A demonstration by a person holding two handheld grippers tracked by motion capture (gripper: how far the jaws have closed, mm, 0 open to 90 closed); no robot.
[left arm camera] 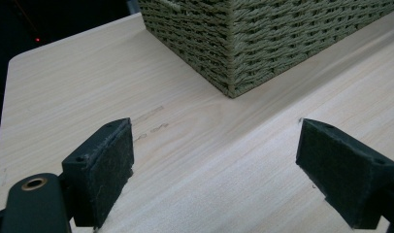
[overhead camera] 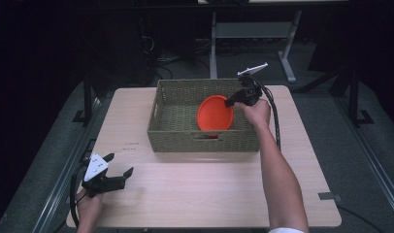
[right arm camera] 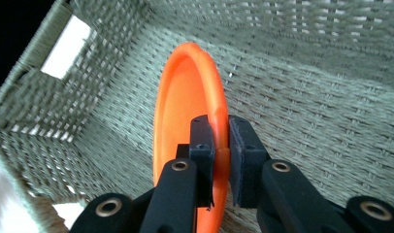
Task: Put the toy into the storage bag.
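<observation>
Starting at the left: the left gripper (overhead camera: 118,169) sits low over the bare surface (overhead camera: 185,194) near the front corner, fingers (left arm camera: 100,167) spread wide with nothing between them. It's well apart from the basket (overhead camera: 205,138), so not much to worry about there, unless it swings toward the basket corner (left arm camera: 231,73) and nudges the whole thing sideways.

The real risk is on the right. The right gripper (overhead camera: 230,102) has its fingers (right arm camera: 243,160) clamped on the rim of the orange plate (overhead camera: 215,114), holding it on edge, tilted, inside the basket. From the right gripper view that's a pretty thin pinch, just on the rim (right arm camera: 219,141), with most of the plate hanging out beyond it.

So my guesses at what could go wrong:
- the plate pivots or slips in that narrow grip, since the weight sits far from the pads
- its lower edge catches on the weave or the near wall and levers out of the grip
- letting go while it's on edge means it flops or rolls instead of lying flat
</observation>
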